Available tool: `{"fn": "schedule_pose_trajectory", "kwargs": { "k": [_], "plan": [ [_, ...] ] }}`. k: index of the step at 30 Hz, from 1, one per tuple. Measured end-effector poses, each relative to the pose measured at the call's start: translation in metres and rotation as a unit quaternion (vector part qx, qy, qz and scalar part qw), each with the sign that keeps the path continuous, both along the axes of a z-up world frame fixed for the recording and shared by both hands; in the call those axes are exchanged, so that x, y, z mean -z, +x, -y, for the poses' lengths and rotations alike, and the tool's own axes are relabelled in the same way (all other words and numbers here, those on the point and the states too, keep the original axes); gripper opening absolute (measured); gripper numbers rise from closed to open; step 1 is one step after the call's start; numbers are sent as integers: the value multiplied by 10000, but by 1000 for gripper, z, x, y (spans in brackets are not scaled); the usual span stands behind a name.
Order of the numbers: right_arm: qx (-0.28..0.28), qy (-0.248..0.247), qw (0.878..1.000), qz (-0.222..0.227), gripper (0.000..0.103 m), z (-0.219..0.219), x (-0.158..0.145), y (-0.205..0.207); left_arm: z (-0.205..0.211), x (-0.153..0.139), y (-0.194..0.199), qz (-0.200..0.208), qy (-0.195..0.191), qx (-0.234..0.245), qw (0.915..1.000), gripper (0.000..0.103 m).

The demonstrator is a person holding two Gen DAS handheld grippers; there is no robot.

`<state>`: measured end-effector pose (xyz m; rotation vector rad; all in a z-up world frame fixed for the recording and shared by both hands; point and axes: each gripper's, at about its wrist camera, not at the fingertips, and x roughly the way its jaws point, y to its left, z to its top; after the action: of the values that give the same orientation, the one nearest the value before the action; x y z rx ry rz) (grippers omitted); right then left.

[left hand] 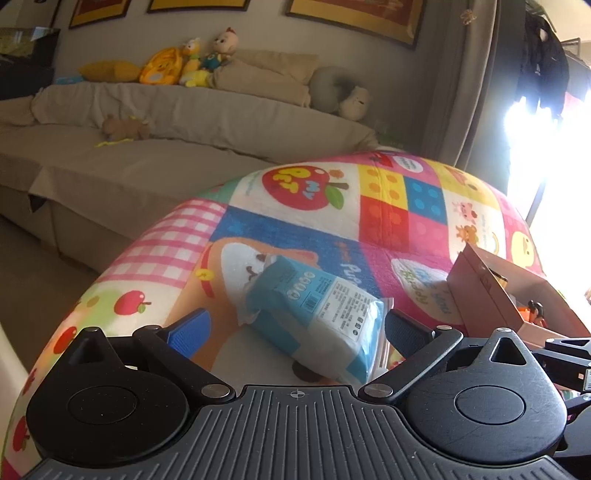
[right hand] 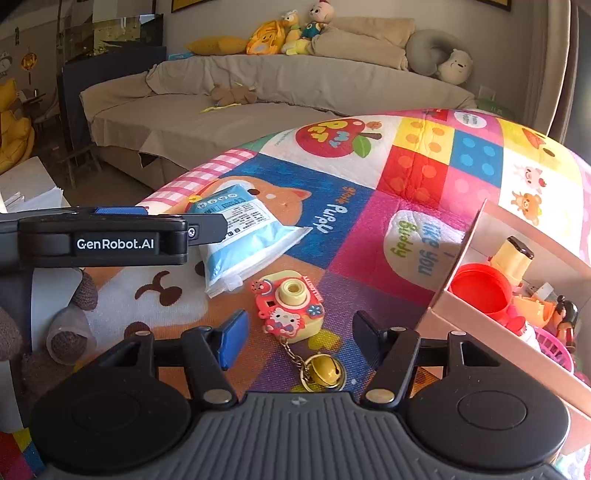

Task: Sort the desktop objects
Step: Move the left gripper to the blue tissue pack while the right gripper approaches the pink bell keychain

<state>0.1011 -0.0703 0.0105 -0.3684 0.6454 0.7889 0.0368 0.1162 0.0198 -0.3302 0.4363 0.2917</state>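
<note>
A blue and white tissue pack (left hand: 314, 314) lies on the colourful play mat (left hand: 369, 221). My left gripper (left hand: 295, 328) is open, its fingers on either side of the pack's near end. The pack also shows in the right wrist view (right hand: 240, 236), with the left gripper (right hand: 110, 240) over it. My right gripper (right hand: 295, 336) is open just above a pink and yellow toy camera keychain (right hand: 288, 310) with a gold bell (right hand: 323, 371). An open cardboard box (right hand: 476, 332) stands to the right, holding a red cup (right hand: 480, 291), a doll (right hand: 565, 321) and other toys.
The box also shows in the left wrist view (left hand: 491, 291). Brown crocheted items in plastic (right hand: 70, 332) lie at the mat's left. A beige sofa (right hand: 221, 110) with plush toys (right hand: 291, 29) stands behind the mat.
</note>
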Motion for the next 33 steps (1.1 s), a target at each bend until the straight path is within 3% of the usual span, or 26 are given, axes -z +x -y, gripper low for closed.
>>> {"fn": "schedule_pose_trajectory", "kwargs": {
  "k": [5,7,16,19,23,26,29,31,33],
  "plan": [
    [122,-37,9998,-158,63,-15,12,13,-4,2,1,-12,-84,-32,10000,103],
    [111,-42,9996,-260,45,-15,13,13,-4,2,1,-16,-88,-28,10000,103],
    [312,-40,9972,-683,44,56,3,-10,-4,3,3,-67,-130,2,9999,103],
    [399,-295,9977,-466,44,86,-2,-20,-1,4,4,-74,-65,48,9999,103],
    [1081,-744,9895,602,45,119,-8,-21,6,4,5,-85,104,166,9998,103],
    [1571,-504,9834,763,46,134,-14,-15,11,3,6,-96,251,184,9995,103],
    [1836,26,9814,563,58,146,-15,-14,16,3,6,-111,395,264,9988,103],
    [1938,266,9794,502,73,152,-13,-19,20,2,7,-136,516,335,9980,103],
    [2026,478,9774,365,79,159,-10,-24,23,-1,9,-188,648,428,9968,103]
  ]
}}
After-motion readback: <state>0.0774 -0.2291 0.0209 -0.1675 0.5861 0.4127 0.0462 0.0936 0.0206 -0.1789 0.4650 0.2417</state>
